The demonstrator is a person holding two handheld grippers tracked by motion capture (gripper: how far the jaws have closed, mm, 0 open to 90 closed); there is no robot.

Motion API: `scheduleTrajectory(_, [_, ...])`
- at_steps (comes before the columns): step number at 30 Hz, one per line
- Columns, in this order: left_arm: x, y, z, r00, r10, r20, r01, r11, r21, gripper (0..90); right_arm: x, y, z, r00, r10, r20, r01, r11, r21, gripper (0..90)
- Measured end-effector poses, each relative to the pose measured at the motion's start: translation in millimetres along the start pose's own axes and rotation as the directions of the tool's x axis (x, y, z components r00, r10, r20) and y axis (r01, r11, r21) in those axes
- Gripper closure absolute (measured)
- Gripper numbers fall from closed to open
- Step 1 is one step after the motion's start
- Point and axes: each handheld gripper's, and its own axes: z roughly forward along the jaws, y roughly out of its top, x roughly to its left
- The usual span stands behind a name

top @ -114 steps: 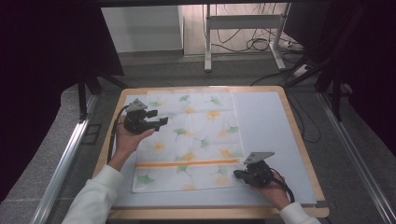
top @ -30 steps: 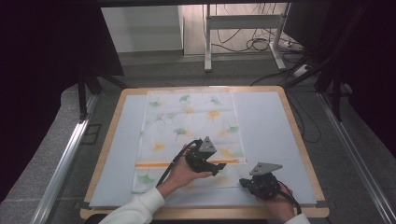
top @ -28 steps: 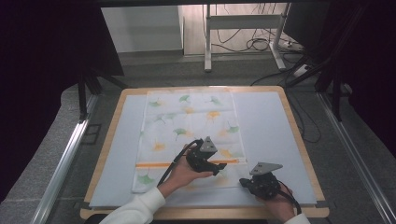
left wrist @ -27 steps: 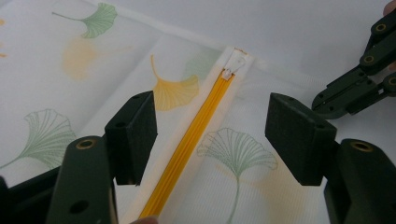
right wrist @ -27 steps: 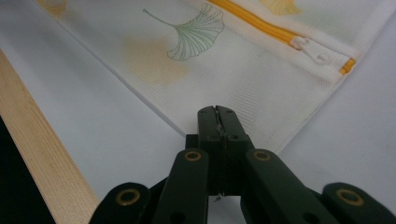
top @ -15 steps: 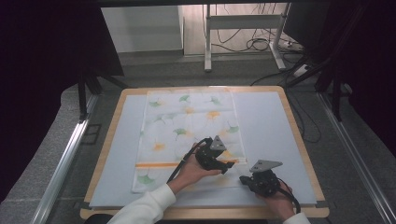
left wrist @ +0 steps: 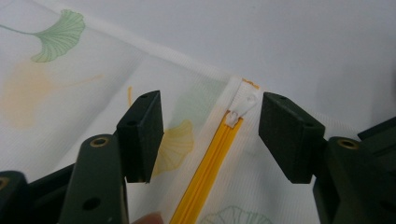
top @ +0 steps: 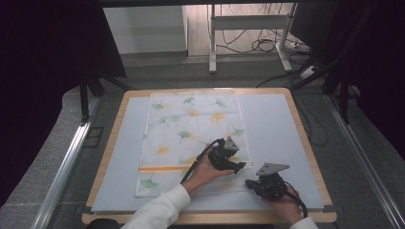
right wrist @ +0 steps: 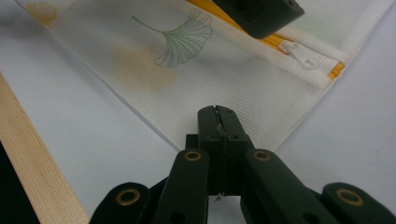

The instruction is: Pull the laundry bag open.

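A white mesh bag [top: 191, 124] printed with ginkgo leaves lies flat on the pale blue mat [top: 277, 124]. An orange zipper [left wrist: 205, 172] runs across it near the front. Its white pull [left wrist: 240, 108] sits at the zipper's right end. My left gripper [left wrist: 212, 135] is open and hangs low over the bag with the pull between its jaws, touching neither. From above, the left gripper [top: 239, 166] is over the bag's front right part. My right gripper [right wrist: 217, 116] is shut on the bag's front right corner edge, and from above this gripper [top: 250, 183] rests on the mat.
The mat covers a wooden table whose rim [top: 305, 138] frames it. In the right gripper view the wooden edge [right wrist: 32, 154] runs along the left. Cables [top: 267, 45] and a metal stand [top: 212, 43] sit on the floor beyond the table.
My left gripper has travelled from the bag's far left corner to its front right, settling over the zipper's end. The right gripper has stayed put at the bag's corner.
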Motion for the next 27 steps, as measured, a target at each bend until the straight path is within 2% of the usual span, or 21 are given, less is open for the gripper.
scheduleTrajectory(2, [-1.2, 1.3, 3.5, 1.0, 0.002, 0.007, -0.002, 1.0, -0.002, 41.9, -0.3, 0.0, 0.0, 1.0, -0.001, 0.0, 0.001, 1.0, 0.001, 89.2])
scheduleTrajectory(4, [-2.1, 4.1, 6.3, 0.9995, 0.026, 0.018, -0.027, 0.9994, 0.02, 42.9, -0.5, 0.0, 0.1, 1.0, -0.001, 0.0, 0.001, 1.0, 0.001, 89.2])
scheduleTrajectory(7, [-6.1, 9.6, 10.0, 0.9984, 0.052, 0.02, -0.053, 0.9981, 0.031, 43.8, -0.9, -0.1, 0.2, 1.0, -0.002, -0.002, 0.002, 1.0, 0.0, 89.2])
scheduleTrajectory(8, [-7.8, 10.9, 11.0, 0.9986, 0.049, 0.021, -0.049, 0.9985, 0.025, 44.2, -0.8, -0.1, 0.2, 1.0, -0.001, -0.003, 0.001, 1.0, 0.0, 89.2])
scheduleTrajectory(9, [-8.6, 12.9, 11.4, 0.9977, 0.065, 0.022, -0.065, 0.9974, 0.031, 44.4, -0.8, -0.1, 0.2, 1.0, -0.001, -0.003, 0.001, 1.0, 0.0, 89.2])
scheduleTrajectory(15, [-11.3, 16.2, 16.0, 0.9973, 0.07, 0.023, -0.071, 0.9968, 0.036, 48.5, -0.8, 0.2, 0.1, 1.0, -0.006, -0.001, 0.006, 1.0, 0.002, 89.2])
scheduleTrajectory(17, [-10.8, 16.0, 18.2, 0.9966, 0.079, 0.023, -0.08, 0.9955, 0.051, 50.8, -0.7, 0.2, 0.1, 1.0, -0.006, -0.002, 0.006, 1.0, 0.003, 89.2])
scheduleTrajectory(21, [-11.9, 15.5, 22.5, 0.9972, 0.072, 0.02, -0.073, 0.9958, 0.056, 54.2, -0.8, 0.3, 0.1, 1.0, -0.006, -0.004, 0.006, 1.0, 0.004, 89.2])
scheduleTrajectory(27, [-12.2, 17.7, 26.0, 0.9945, 0.1, 0.029, -0.102, 0.9915, 0.08, 61.7, -1.2, 0.3, 0.2, 1.0, -0.008, -0.004, 0.008, 1.0, 0.003, 89.2])
